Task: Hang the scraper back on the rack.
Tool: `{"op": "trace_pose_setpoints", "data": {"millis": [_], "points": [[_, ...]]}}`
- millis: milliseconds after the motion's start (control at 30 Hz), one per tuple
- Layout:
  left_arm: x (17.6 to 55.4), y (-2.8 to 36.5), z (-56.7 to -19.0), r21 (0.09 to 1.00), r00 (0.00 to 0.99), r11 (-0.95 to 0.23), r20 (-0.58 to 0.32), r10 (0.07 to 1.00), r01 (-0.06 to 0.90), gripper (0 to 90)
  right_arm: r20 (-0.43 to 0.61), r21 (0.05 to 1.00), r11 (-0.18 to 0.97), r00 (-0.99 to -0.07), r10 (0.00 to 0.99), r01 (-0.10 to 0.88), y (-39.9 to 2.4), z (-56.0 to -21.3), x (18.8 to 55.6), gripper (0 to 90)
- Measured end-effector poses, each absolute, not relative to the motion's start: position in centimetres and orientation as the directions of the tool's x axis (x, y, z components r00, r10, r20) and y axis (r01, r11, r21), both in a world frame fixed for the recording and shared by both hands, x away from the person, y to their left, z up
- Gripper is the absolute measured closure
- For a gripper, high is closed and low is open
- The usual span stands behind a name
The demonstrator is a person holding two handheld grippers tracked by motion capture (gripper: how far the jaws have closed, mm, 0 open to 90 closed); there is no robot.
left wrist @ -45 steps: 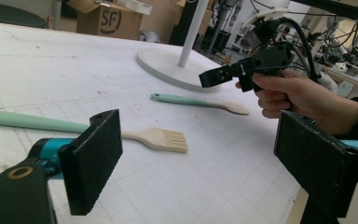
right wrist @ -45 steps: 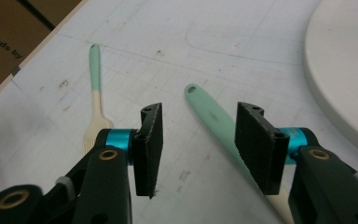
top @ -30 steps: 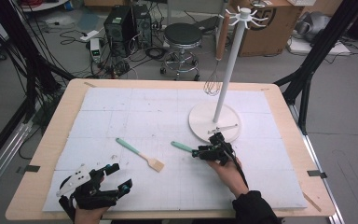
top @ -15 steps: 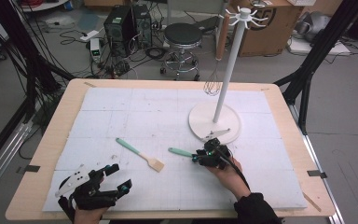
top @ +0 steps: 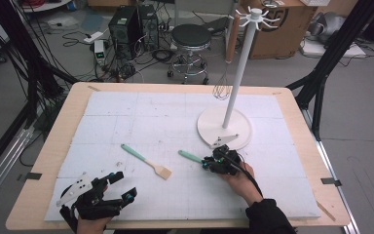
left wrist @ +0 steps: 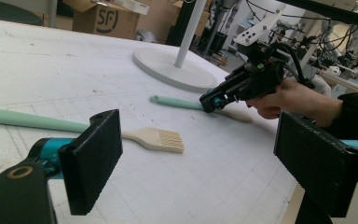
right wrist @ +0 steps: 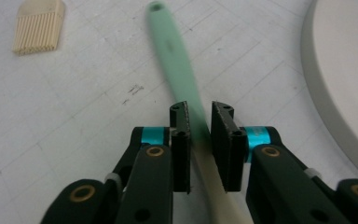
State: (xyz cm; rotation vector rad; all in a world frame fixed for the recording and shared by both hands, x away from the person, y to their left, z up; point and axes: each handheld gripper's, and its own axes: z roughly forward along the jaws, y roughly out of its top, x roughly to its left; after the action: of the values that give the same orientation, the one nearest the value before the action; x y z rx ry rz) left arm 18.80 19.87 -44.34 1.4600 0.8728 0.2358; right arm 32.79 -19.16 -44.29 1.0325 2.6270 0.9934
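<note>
A white gridded mat [top: 141, 122] covers the wooden table [top: 68, 105]. On its far right stands a white hanging rack [top: 231, 97] with a whisk [top: 221, 87] hooked on it. Nearer, left of centre, a brush [top: 146, 161] lies flat. The utensil [right wrist: 177, 70], mint green in the handle and cream toward the hidden head, lies just before the rack's base. The right gripper [right wrist: 199, 140], its jaws having just been closing, clamps it. The left gripper [left wrist: 200, 154] gapes wide, holding nothing.
</note>
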Motion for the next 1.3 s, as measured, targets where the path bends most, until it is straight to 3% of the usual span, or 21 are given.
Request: {"op": "trace_pose_setpoints", "data": {"millis": [433, 633, 1000, 1300], "points": [[18.8, 19.9, -44.3, 0.921, 0.682, 0.149, -0.369, 0.632, 0.36, 15.9, 0.172, 0.626, 0.48, -0.709, 0.684, 0.614, -19.5, -44.3, 33.2, 80.9], [18.8, 20.0, -44.4, 0.921, 0.682, 0.15, -0.368, 0.632, 0.358, 15.8, 0.252, 0.655, 0.405, -0.69, 0.679, 0.638, -20.3, -44.0, 33.2, 80.9], [18.8, 19.9, -44.3, 0.922, 0.681, 0.152, -0.368, 0.633, 0.356, 15.9, 0.454, 0.775, 0.106, -0.665, 0.593, 0.623, -23.4, -42.4, 32.5, 80.8], [18.7, 19.9, -44.3, 0.921, 0.681, 0.151, -0.37, 0.632, 0.36, 15.8, 0.507, 0.845, -0.14, -0.69, 0.517, 0.516, -25.4, -40.0, 31.5, 80.7]]}}
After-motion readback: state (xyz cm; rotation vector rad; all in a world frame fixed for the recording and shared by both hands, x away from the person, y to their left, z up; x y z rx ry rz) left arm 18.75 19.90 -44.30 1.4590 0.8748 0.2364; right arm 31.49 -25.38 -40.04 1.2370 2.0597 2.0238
